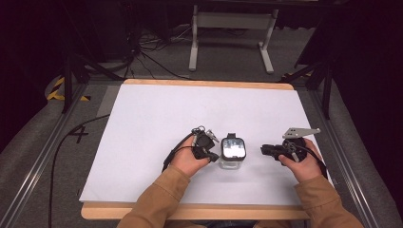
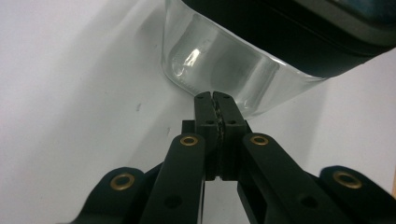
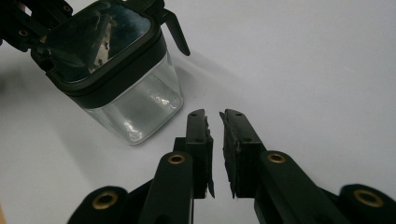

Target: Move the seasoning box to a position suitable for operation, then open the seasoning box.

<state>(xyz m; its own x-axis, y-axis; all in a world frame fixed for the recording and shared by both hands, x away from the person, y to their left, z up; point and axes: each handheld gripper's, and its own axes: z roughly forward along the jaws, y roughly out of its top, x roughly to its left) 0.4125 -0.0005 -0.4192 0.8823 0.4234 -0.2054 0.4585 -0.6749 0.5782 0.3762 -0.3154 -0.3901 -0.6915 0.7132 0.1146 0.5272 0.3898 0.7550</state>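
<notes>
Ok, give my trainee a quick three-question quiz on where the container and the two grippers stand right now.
1. True or false: the clear container has its dark lid on.
2. Which gripper has its jaws pressed together: A) left gripper B) right gripper C) both?
3. Fill in: the container stands on the white table ______ the two grippers.

Key
1. True: the lid sits on top of the clear body.
2. A: in the left gripper view the jaws meet with nothing between them, tips close to the container's wall; the right gripper's jaws show a narrow gap.
3. Between.
</notes>
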